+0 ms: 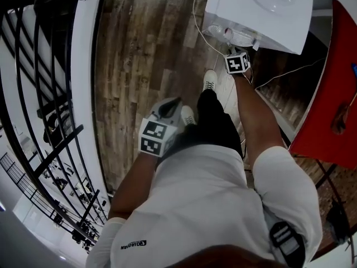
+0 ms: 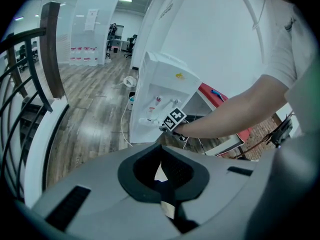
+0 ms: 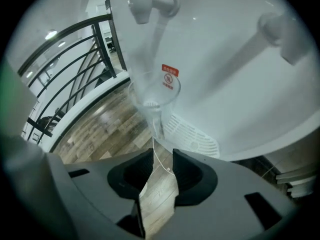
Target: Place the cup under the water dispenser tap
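Observation:
A clear plastic cup (image 3: 154, 96) hangs in front of the white water dispenser (image 1: 262, 7), just below the red-capped tap (image 3: 140, 4) and above the slotted drip tray (image 3: 192, 136). My right gripper (image 3: 160, 159) is shut on the cup's thin wall. In the head view that right gripper (image 1: 230, 49) reaches out to the dispenser's front. A second tap (image 3: 280, 34) sticks out to the right. My left gripper (image 1: 170, 106) hangs back near the person's hip, shut and holding nothing. From the left gripper view, the left gripper (image 2: 162, 171) faces the dispenser (image 2: 160, 91).
A black railing (image 1: 39, 94) and a white ledge (image 1: 83, 66) run along the left of the wood floor (image 1: 145, 43). A red table (image 1: 329, 94) stands right of the dispenser. A white cable (image 1: 198, 21) trails on the floor. The person's shoes (image 1: 209, 80) stand near the dispenser.

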`<state>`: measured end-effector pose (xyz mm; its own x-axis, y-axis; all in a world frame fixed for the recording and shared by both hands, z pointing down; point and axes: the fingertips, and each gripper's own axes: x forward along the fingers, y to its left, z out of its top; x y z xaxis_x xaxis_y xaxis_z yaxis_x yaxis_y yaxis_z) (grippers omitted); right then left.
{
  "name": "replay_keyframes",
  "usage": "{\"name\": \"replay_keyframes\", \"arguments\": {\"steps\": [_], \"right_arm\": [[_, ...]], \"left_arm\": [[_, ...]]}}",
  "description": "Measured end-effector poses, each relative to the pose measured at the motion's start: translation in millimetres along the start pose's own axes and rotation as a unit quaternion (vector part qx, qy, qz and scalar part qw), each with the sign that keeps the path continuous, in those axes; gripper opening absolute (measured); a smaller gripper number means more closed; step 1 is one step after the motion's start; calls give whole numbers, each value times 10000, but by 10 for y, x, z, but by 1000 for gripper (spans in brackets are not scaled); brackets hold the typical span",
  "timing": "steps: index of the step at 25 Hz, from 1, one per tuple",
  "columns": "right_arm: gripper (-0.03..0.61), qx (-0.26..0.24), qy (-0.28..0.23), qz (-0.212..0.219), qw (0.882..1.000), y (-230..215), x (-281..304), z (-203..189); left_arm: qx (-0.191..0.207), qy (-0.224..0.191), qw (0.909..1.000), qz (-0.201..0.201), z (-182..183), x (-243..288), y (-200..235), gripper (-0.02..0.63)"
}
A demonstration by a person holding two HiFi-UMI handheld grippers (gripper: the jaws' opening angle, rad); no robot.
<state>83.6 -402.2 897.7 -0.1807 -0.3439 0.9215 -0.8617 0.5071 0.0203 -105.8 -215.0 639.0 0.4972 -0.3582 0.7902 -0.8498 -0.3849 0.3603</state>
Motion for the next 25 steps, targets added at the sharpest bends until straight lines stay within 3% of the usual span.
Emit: {"name": "replay_keyframes", "arguments": {"steps": [5, 9, 12, 22, 25], "right_arm": [[100, 77, 147, 55, 9998, 148, -340, -438], [96, 337, -162, 144, 9992, 342, -658, -638], [43, 625, -370, 200, 9972, 499, -928, -723], [23, 1114, -1057, 1430, 9777, 1605, -2096, -864], [23, 1327, -1317, 1750, 9667, 1842, -2572, -779]], "left_arm": [[196, -159, 9997, -35, -6, -205, -83, -3], [319, -343, 9989, -41, -54, -388, -138, -3], [350, -472, 9982, -117, -104, -538, -192, -3], [537, -902, 9939, -325, -492, -1124, -398, -3], [519, -1075, 9916, -489, -470, -1327, -492, -3]]}}
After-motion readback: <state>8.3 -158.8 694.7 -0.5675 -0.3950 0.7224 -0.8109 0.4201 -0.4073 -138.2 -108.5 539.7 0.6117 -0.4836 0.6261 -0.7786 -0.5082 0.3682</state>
